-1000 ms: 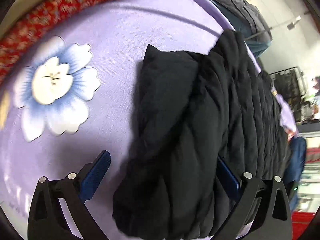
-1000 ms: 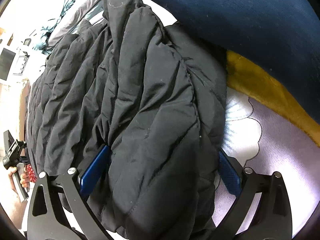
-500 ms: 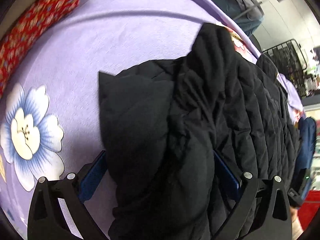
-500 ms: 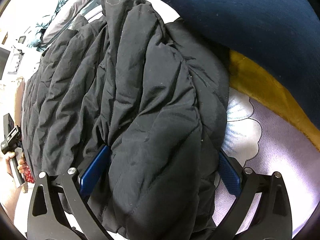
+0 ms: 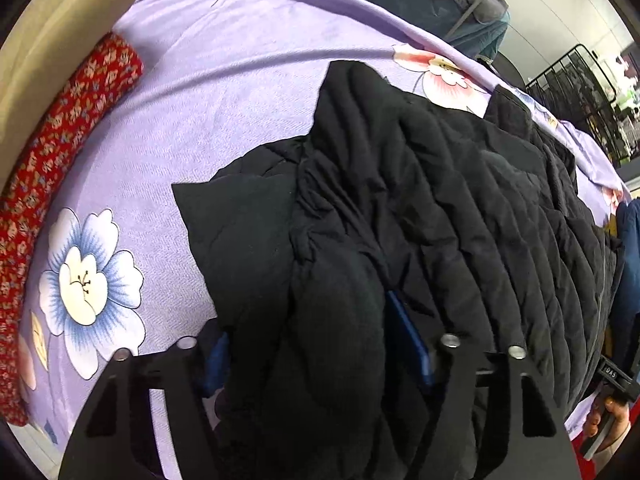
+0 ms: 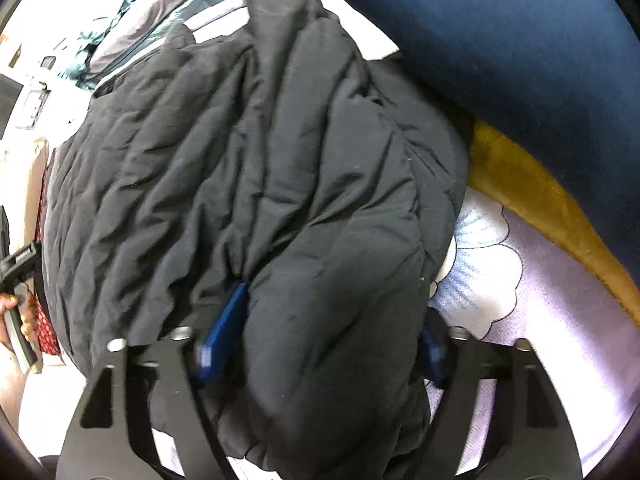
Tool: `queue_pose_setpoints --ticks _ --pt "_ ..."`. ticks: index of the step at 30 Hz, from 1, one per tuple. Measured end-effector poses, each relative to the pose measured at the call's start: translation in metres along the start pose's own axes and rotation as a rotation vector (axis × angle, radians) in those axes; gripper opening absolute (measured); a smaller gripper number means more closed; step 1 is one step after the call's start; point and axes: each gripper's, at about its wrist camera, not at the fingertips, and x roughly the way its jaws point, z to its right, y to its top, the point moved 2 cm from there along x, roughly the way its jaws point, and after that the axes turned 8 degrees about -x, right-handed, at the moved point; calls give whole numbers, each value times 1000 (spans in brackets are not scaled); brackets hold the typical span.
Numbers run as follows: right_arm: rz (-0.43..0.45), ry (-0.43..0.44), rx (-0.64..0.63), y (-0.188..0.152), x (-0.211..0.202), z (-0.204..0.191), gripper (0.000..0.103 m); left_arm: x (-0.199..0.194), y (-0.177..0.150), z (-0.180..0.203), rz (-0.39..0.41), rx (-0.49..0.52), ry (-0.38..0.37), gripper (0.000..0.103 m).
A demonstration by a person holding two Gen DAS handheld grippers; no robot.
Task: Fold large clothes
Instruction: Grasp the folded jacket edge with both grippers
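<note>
The black quilted jacket (image 5: 440,208) lies bunched on a lilac flowered bedsheet (image 5: 208,92). The left gripper (image 5: 316,344) and right gripper (image 6: 324,332) each have jaws closing, a thick fold of it between their blue pads. A red patterned cloth (image 5: 68,128) edges the sheet; a navy cushion (image 6: 500,36) and mustard fabric (image 6: 540,200) lie beyond, with a black wire rack (image 5: 576,84) against the pale wall.

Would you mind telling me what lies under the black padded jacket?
The black padded jacket lies on a lilac flowered sheet, visible around it. Whatever the sheet carries directly beneath the jacket is covered.
</note>
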Motion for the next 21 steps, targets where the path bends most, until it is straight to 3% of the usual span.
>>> queue_pose_setpoints --ticks 4,10,16,21 --pt "11 -20 -39 2 -9 -16 43 -10 -6 5 16 28 26 47" --pt "53 -28 -61 2 -27 -35 25 -36 -19 4 60 40 36 31" --pt "109 2 -94 5 -60 -53 19 -88 -39 -4 135 6 -53 25" --pt "129 17 -189 -2 -90 -79 18 -118 -69 -10 146 8 -84 24"
